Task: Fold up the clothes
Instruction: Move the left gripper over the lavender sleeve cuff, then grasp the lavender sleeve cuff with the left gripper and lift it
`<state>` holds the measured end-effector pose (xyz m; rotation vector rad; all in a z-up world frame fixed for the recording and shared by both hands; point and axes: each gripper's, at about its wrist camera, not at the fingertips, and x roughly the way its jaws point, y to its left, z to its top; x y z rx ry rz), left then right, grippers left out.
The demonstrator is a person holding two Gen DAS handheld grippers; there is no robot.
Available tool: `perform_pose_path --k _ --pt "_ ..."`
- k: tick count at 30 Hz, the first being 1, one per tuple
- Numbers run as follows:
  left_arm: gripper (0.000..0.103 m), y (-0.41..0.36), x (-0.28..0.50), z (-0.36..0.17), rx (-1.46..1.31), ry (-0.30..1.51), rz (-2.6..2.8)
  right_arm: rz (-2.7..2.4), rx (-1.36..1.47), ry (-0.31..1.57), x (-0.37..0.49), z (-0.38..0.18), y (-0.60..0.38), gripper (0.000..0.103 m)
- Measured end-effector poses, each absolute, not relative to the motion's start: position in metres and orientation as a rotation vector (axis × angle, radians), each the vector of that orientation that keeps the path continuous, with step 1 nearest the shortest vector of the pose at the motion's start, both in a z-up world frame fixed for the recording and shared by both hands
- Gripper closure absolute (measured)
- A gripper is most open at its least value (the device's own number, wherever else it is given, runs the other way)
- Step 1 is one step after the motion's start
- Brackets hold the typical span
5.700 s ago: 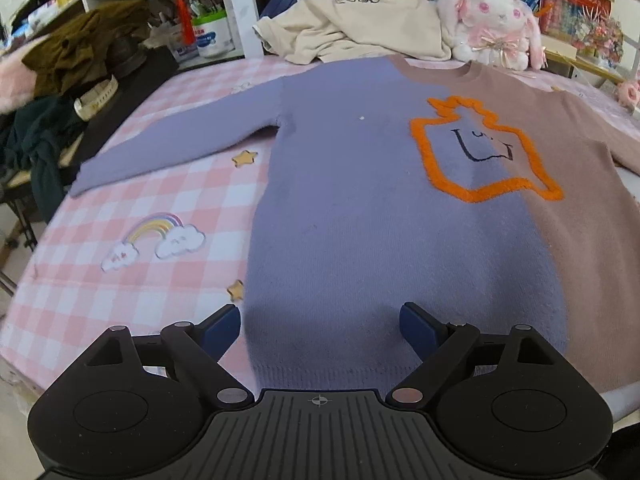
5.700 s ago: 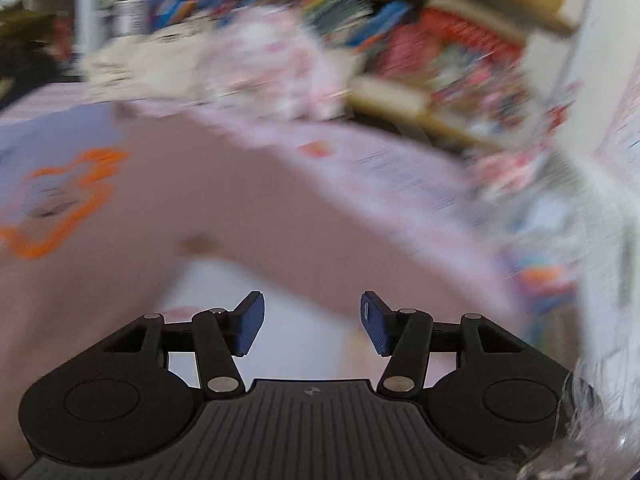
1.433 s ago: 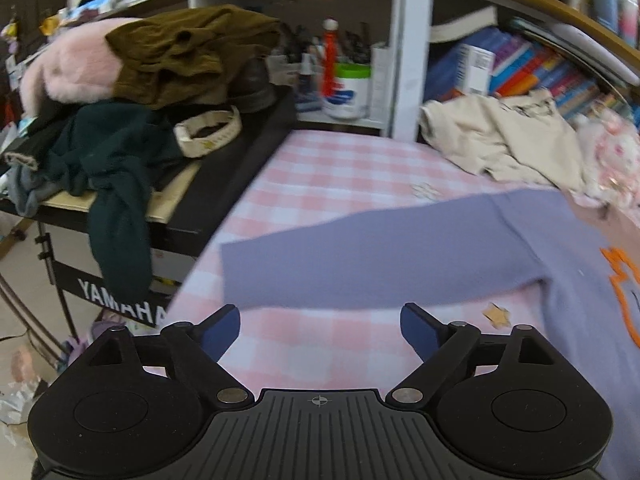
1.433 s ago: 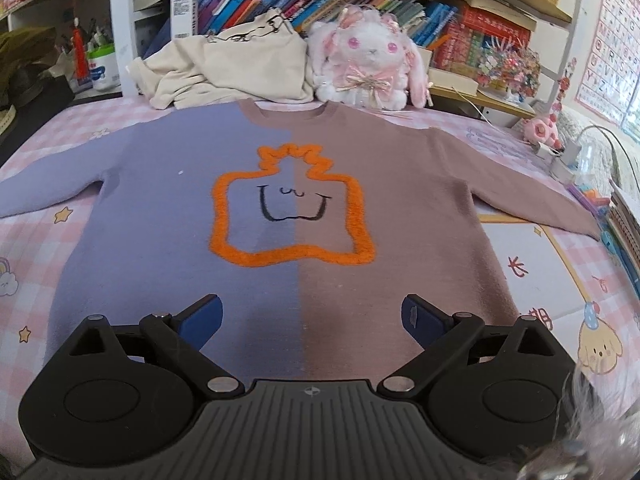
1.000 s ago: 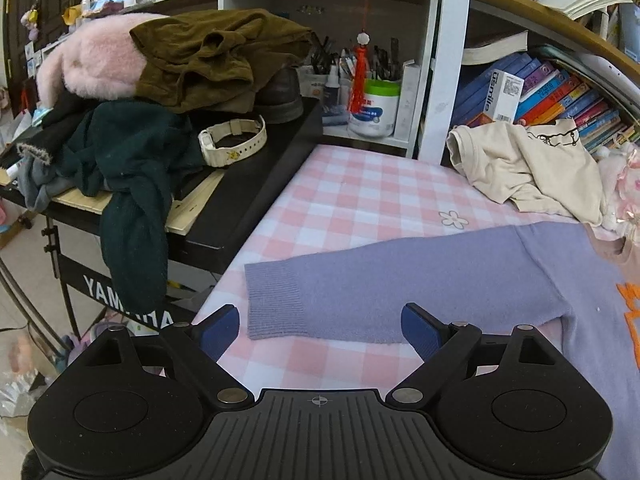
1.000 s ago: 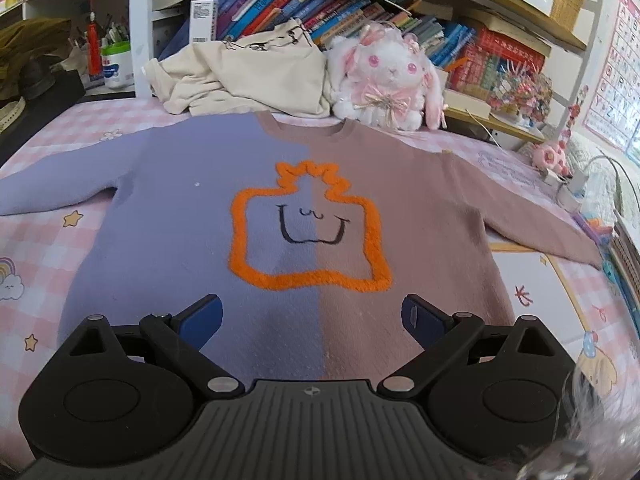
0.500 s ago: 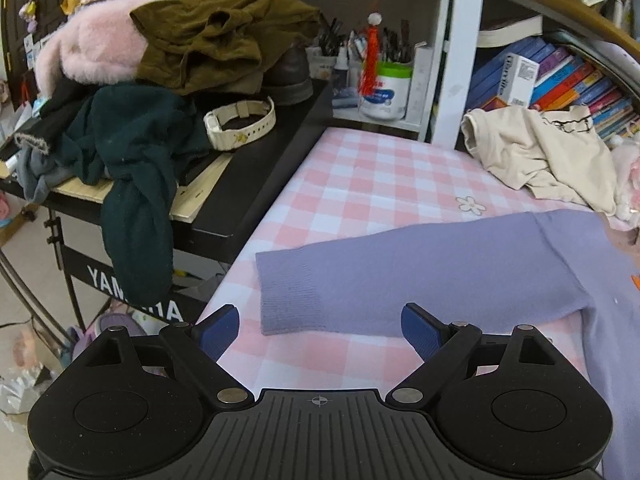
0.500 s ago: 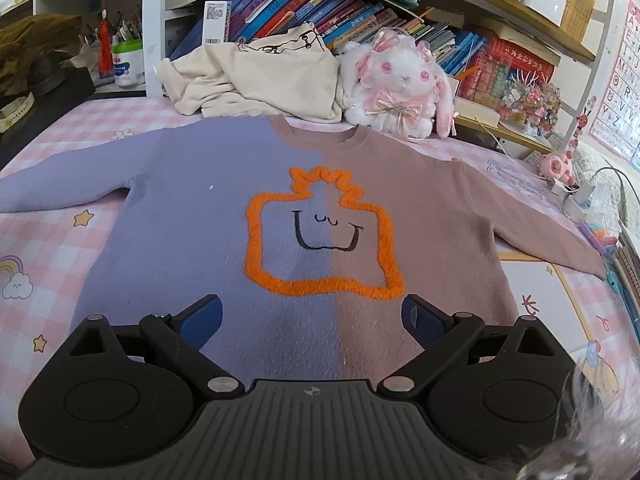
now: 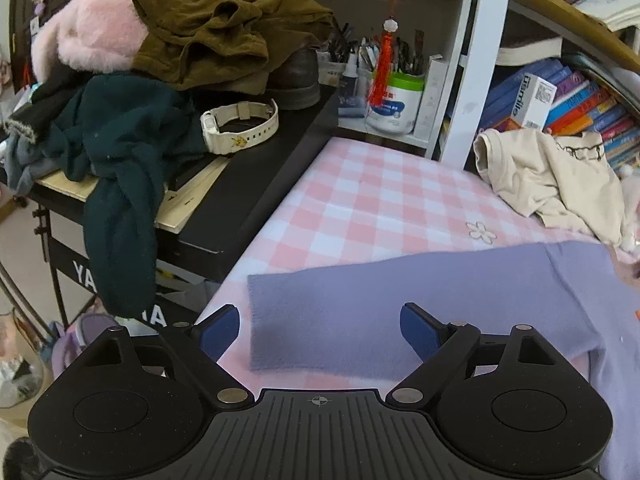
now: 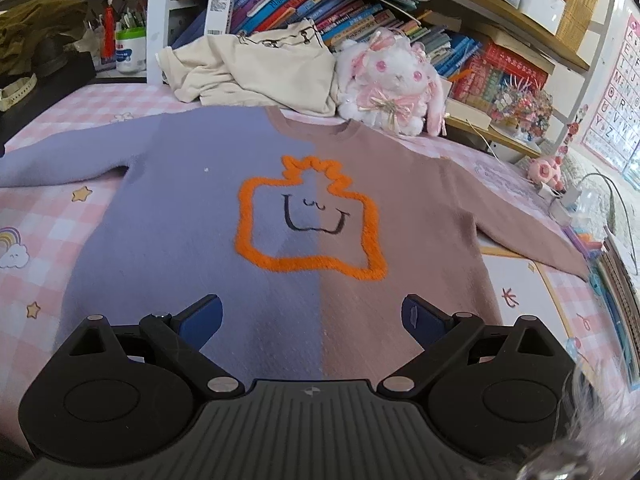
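A two-tone sweater [image 10: 304,216], lilac on the left and dusty pink on the right with an orange outlined face, lies flat and spread on the pink checked bedspread [image 10: 44,216]. Its lilac left sleeve [image 9: 400,308] stretches out in the left wrist view, cuff end toward the bed's left edge. My left gripper [image 9: 320,330] is open and empty, its fingers straddling the cuff end just above it. My right gripper [image 10: 312,320] is open and empty above the sweater's lower hem. The pink right sleeve [image 10: 532,236] reaches toward the right.
A cream garment [image 10: 256,68] and a white-pink plush bunny [image 10: 392,84] sit at the bed's far edge under bookshelves. A black keyboard stand [image 9: 240,200] piled with dark green, olive and pink clothes [image 9: 132,136] and a watch borders the left edge. Cables and small items lie at the right.
My left gripper has come closer to the lilac sleeve's cuff, which now lies between its open fingers. My right gripper has shifted slightly over the hem. Both stay open.
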<state>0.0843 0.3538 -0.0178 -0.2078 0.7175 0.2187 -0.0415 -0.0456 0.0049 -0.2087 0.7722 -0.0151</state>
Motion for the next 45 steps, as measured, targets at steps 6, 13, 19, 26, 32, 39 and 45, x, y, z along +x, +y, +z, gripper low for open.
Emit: perform_pose_path --k 6,13,19,26,32,39,45 --pt "0.023 0.373 0.077 -0.028 -0.329 0.724 0.286 -0.039 -0.210 0.785 -0.043 0.004 -0.053 0.006" --pt "0.054 0.377 0.068 -0.037 -0.432 0.701 0.282 -0.045 -0.207 0.787 -0.041 0.002 -0.055 0.006" --pt "0.061 0.377 0.072 -0.041 -0.718 0.684 0.129 -0.025 -0.222 0.786 -0.039 0.002 -0.049 0.006" --pt "0.058 0.362 0.075 -0.048 -0.814 0.694 0.093 -0.030 -0.219 0.792 -0.038 0.003 -0.049 0.006" --pt "0.061 0.406 0.069 -0.054 -0.981 0.614 0.231 -0.040 -0.220 0.786 -0.041 0.004 -0.051 0.006" --pt "0.063 0.411 0.069 -0.059 -1.036 0.582 0.240 -0.043 -0.213 0.796 -0.041 0.003 -0.052 0.006" --pt "0.098 0.422 0.063 -0.068 -1.095 0.592 0.309 -0.015 -0.236 0.802 -0.046 0.000 -0.049 0.006"
